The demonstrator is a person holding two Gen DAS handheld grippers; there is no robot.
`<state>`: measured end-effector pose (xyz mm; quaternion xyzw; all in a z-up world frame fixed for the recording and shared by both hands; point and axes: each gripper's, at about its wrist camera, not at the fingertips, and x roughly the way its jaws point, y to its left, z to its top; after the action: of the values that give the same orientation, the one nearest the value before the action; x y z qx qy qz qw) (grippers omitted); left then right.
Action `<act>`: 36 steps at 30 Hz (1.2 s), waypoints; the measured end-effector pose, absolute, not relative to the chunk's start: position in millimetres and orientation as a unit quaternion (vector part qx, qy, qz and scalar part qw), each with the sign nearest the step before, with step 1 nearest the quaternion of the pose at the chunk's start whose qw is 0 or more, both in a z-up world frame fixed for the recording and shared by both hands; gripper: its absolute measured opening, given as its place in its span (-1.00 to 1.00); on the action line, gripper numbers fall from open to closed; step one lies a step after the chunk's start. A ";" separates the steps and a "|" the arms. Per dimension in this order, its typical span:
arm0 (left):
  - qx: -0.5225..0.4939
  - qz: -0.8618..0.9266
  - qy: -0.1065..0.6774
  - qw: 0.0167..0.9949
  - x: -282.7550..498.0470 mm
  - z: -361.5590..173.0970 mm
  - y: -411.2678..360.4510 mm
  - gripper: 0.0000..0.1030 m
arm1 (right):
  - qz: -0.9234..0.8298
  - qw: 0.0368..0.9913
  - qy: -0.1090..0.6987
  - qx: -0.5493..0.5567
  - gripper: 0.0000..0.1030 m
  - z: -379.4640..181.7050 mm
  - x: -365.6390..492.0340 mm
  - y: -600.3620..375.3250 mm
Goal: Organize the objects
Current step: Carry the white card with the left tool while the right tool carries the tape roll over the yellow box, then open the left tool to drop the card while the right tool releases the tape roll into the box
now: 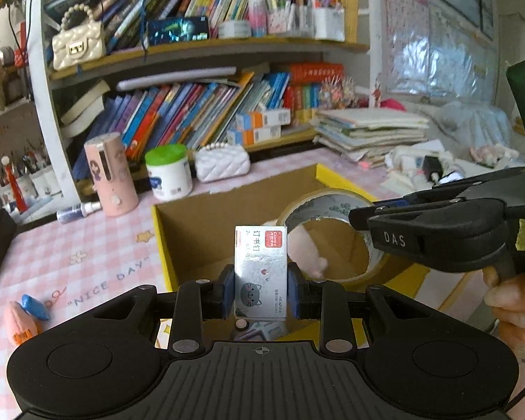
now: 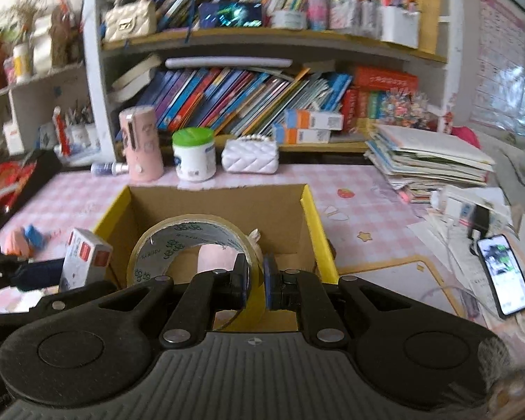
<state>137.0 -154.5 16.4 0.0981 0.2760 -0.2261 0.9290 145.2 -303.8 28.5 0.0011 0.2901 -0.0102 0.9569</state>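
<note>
My left gripper [image 1: 261,292] is shut on a small silver staple box [image 1: 260,273] with a red label and a cat drawing, held upright over the near edge of an open cardboard box [image 1: 192,231] with yellow flaps. My right gripper [image 2: 255,285] is shut on the wall of a clear tape roll [image 2: 192,241], held over the same cardboard box [image 2: 290,210]. The tape roll [image 1: 332,210] and the right gripper's black body show at the right of the left wrist view. The staple box [image 2: 84,259] appears at the left of the right wrist view. Something pink lies inside the box.
A pink checked cloth [image 1: 70,255] covers the desk. Behind the box stand a pink cylinder [image 1: 110,175], a green-lidded tub [image 1: 168,171] and a white quilted purse [image 1: 222,162]. A book stack [image 2: 427,157] and a phone [image 2: 504,273] lie right. Pink and blue erasers [image 1: 28,315] lie left. Bookshelves fill the back.
</note>
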 end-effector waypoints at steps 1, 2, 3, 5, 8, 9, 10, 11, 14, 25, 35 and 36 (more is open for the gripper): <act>0.100 -0.223 0.281 0.928 139.9 13.4 -156.1 -0.45 | -0.005 0.955 0.296 -0.004 -0.82 24.5 149.5 -304.1; 0.101 -0.221 0.287 0.926 142.7 10.3 -157.9 -0.45 | 0.000 0.953 0.302 -0.008 -0.82 20.9 153.1 -304.0; 0.103 -0.220 0.292 0.925 145.0 7.6 -159.5 -0.45 | 0.006 0.951 0.309 -0.013 -0.82 16.7 157.7 -304.2; 0.106 -0.218 0.303 0.922 149.5 2.3 -163.0 -0.45 | 0.015 0.946 0.322 -0.021 -0.82 9.4 164.3 -304.5; 0.104 -0.218 0.319 0.916 155.3 -5.2 -165.6 -0.45 | 0.029 0.939 0.341 -0.031 -0.82 -0.5 173.6 -304.2; 0.102 -0.218 0.324 0.915 156.9 -7.2 -165.7 -0.45 | 0.034 0.936 0.348 -0.034 -0.82 -3.9 176.8 -304.1; 0.096 -0.218 0.323 0.916 157.4 -7.7 -164.9 -0.45 | 0.037 0.934 0.354 -0.034 -0.82 -6.8 178.4 -303.8; 0.098 -0.218 0.326 0.915 158.6 -8.2 -165.3 -0.45 | 0.042 0.932 0.359 -0.033 -0.81 -9.3 180.7 -304.0; 0.099 -0.212 0.329 0.915 161.7 -10.0 -166.6 -0.45 | 0.051 0.926 0.373 -0.024 -0.82 -13.6 186.4 -306.3; 0.068 -0.201 0.348 0.913 168.0 -13.3 -163.4 -0.44 | 0.062 0.904 0.423 0.015 -0.79 -30.0 196.6 -315.1; 0.076 -0.190 0.317 0.926 148.7 -5.4 -156.4 -0.21 | 0.050 0.920 0.388 0.023 -0.55 -17.5 178.5 -312.0; 0.076 -0.189 0.314 0.927 146.6 -4.2 -155.5 -0.20 | 0.048 0.923 0.381 0.023 -0.53 -15.4 174.7 -310.8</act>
<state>146.6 -155.5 -4.2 0.0764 0.3142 -0.1895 0.9271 174.7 -310.8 -15.4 0.0231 0.3807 0.0484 0.9231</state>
